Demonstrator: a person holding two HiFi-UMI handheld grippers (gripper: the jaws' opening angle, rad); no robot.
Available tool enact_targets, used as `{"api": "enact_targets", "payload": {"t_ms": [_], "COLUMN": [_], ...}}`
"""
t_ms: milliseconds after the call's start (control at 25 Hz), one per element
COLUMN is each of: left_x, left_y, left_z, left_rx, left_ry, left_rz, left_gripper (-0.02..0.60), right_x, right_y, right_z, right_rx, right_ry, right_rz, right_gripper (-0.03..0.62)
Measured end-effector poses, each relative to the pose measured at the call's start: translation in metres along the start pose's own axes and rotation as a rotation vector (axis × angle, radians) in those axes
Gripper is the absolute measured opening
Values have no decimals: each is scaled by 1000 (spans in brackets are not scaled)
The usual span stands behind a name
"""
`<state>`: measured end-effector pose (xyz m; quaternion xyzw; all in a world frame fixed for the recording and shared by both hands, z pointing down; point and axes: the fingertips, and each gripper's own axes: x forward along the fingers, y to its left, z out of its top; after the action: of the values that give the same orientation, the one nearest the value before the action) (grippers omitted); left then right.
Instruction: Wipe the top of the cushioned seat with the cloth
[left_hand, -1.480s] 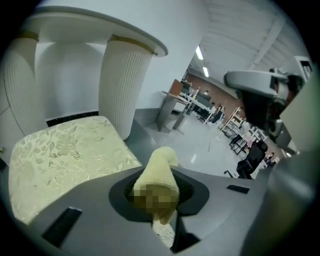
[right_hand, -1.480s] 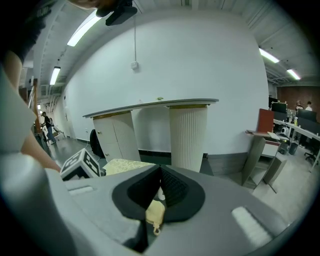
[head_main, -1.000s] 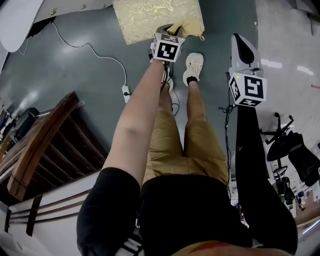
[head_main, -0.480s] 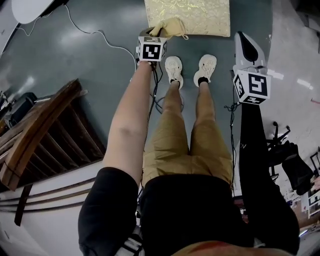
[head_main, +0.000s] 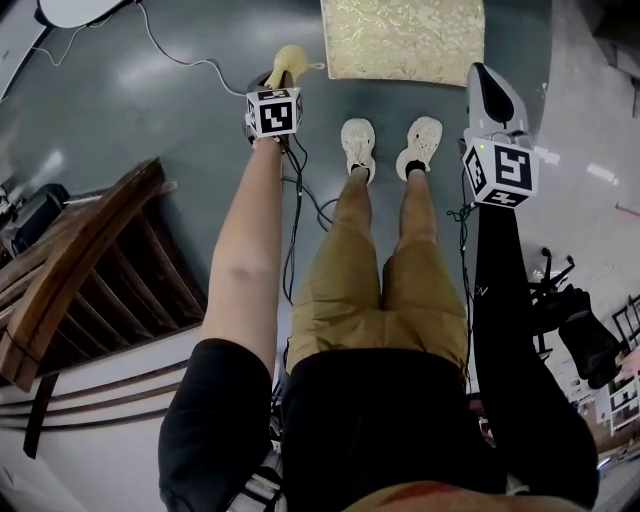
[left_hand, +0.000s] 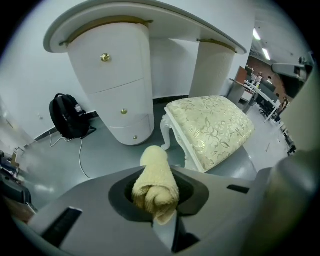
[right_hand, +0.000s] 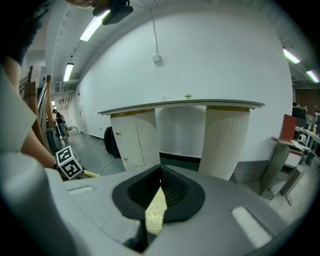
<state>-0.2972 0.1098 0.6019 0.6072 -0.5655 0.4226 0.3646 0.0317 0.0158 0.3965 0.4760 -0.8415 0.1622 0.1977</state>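
Grips a rolled yellow cloth (left_hand: 155, 182) in the left gripper (left_hand: 156, 167), jaws pinched tight on it, one end poking out past the tips. Holds that gripper (head_main: 272, 80) and the cloth (head_main: 284, 60) left of the cushioned seat (head_main: 400, 40), off its near left corner and clear of its edge, over grey floor (head_main: 170, 130). Carries the right gripper (head_main: 490, 95) just off the seat's near right corner, jaws (right_hand: 159, 172) drawn together with nothing between them.

Shows the seat (left_hand: 212, 125) with a gold floral top, nothing lying on it, and a white carved leg at the near corner. Stands with both shoes (head_main: 358, 145) just short of the seat's near edge.

Leaves open floor left of the seat, crossed by a thin white cable (head_main: 195, 62); farther left, a slatted wooden frame (head_main: 90, 260). Beyond the seat's left side, a white drawer pedestal (left_hand: 112, 85) and a black backpack (left_hand: 67, 117).

For print, only black-and-white square markers on each gripper's cube.
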Motion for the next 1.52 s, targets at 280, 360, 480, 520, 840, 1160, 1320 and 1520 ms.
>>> {"api": "enact_targets", "payload": {"t_ms": [280, 360, 480, 520, 840, 1160, 1320, 1520], "left_x": [-8, -7, -9, -10, -12, -1, 23, 63], "left_y": [20, 13, -4, -11, -111, -291, -368, -376], "left_z": [24, 38, 63, 74, 192, 274, 263, 241], "left_rx": [-5, 18, 57, 66, 124, 198, 251, 255], "left_ry": [-72, -98, -142, -162, -332, -436, -378, -250], "left_rz": [-28, -46, -63, -67, -164, -410, -528, -486], "left_gripper": [64, 64, 64, 64, 64, 64, 64, 61], "right_x": [7, 7, 4, 3, 8, 8, 10, 10], "right_y": [19, 16, 5, 0, -49, -123, -148, -163], "right_z": [10, 11, 7, 4, 1, 1, -7, -14], "right_rx": [-6, -2, 15, 24, 83, 101, 103, 98], "right_ry": [0, -4, -3, -1, 7, 9, 19, 29], "right_rz": [-31, -46, -66, -73, -105, -127, -121, -108], "right_gripper": [2, 2, 2, 2, 2, 2, 2, 2]}}
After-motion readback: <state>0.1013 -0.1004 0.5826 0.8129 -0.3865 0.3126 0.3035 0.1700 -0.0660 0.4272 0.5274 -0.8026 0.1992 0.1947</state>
